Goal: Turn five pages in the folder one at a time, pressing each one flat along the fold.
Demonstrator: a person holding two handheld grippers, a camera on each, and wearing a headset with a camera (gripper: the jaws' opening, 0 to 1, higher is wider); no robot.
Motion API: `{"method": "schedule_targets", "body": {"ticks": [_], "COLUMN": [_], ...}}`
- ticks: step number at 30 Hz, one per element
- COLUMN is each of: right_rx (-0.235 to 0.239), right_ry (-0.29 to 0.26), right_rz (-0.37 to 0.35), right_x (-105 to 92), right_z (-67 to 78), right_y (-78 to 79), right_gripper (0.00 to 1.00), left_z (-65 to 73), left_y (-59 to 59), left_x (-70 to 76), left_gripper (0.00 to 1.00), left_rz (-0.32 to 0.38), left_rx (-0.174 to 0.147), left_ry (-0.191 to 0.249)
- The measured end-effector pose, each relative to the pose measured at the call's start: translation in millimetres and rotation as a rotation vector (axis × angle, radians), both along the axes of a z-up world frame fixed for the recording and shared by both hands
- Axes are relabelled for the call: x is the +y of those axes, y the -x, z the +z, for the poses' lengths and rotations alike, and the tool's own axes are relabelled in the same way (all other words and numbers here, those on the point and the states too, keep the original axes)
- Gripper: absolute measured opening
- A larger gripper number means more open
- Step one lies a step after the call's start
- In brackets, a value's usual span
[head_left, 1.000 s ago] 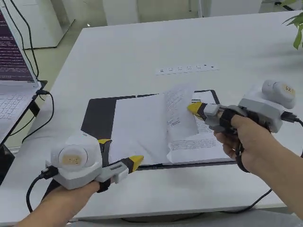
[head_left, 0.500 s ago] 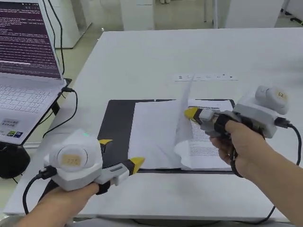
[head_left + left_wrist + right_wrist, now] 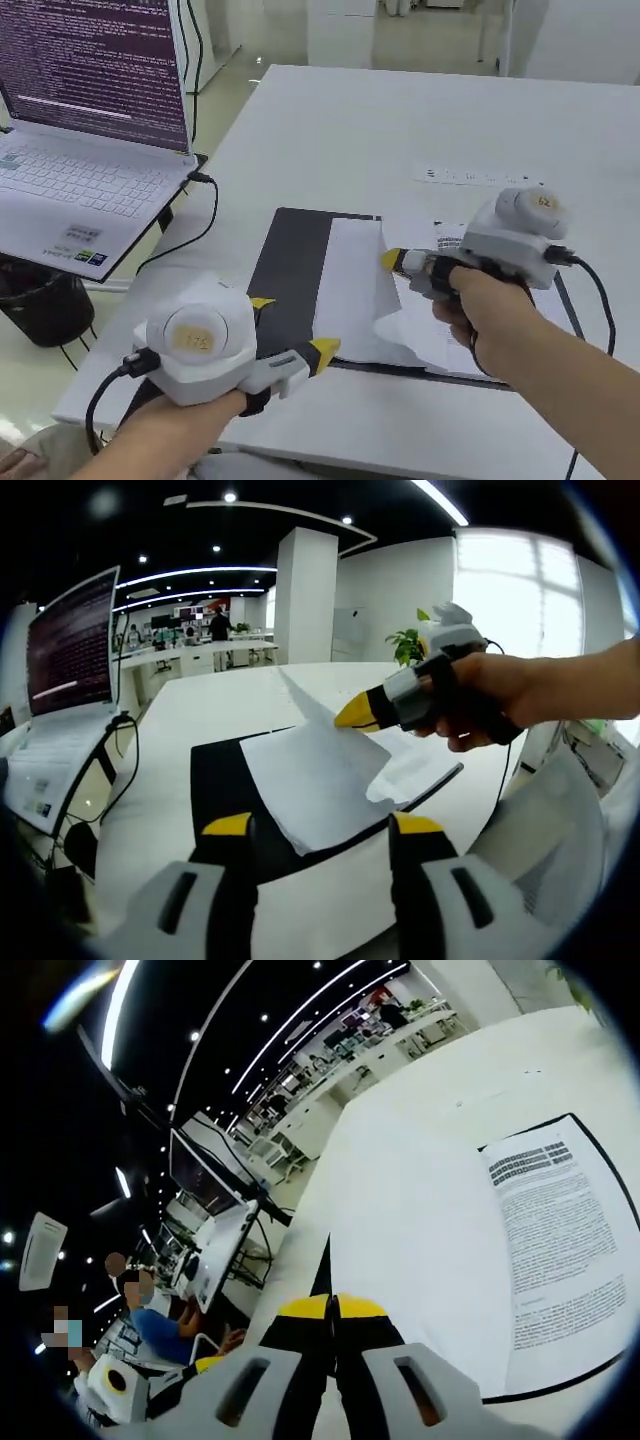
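Head view: the black folder [image 3: 290,260] lies open on the white surface [image 3: 340,130], around the middle of the frame. The right tool [image 3: 392,261] is right of centre, its yellow tips pinched on one page [image 3: 355,290], and that page stands up off the stack, curling a bit at its lower edge. The left tool [image 3: 293,326] sits at the lower left, over the near edge of the folder, jaws spread wide with nothing between them. A laptop [image 3: 90,120] with its screen on fills the upper left corner

Left gripper view: the left tool [image 3: 320,825] has its two yellow tips well apart at the bottom of the frame, not touching anything. Past them the lifted page [image 3: 310,780] hangs in the centre, nipped at its upper edge by the right tool [image 3: 355,712], which comes in from the right. The dark folder [image 3: 215,780] cover shows below and left of the page, and the laptop [image 3: 70,650] is at the far left

Right gripper view: the right tool [image 3: 335,1310] has its tips pressed together at bottom centre, no gap. A blank white sheet [image 3: 420,1240] spreads up from them, though I can't tell from here how it meets the tips. A printed sheet [image 3: 560,1240] lies flat on the right, inside the folder's black border
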State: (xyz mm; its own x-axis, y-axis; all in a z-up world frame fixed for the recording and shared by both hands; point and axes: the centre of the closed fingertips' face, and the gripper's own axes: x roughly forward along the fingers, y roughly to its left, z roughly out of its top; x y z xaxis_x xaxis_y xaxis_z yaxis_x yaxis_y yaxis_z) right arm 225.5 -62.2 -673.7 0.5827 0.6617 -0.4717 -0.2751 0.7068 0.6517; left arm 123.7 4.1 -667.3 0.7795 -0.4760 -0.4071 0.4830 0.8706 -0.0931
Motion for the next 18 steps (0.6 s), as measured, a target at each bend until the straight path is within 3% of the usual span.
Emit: {"method": "schedule_targets", "body": {"ticks": [5,18], "right_rx": [0.034,0.142], "right_ry": [0.098,0.178], "right_rz": [0.057,0.106], "right_x": [23.2,46.7], "right_z": [-28.5,-81.2], "right_y": [-3.8,-6.6], "right_gripper": [0.00,0.00], "left_z": [-0.2,-11.5], "left_y": [1.8,1.3], "left_x": [1.1,-11.0], "left_gripper": [0.51,0.49], "left_rz": [0.015,0.004], "left_rx": [-0.003,0.008], "left_ry": [-0.001,-0.019]}}
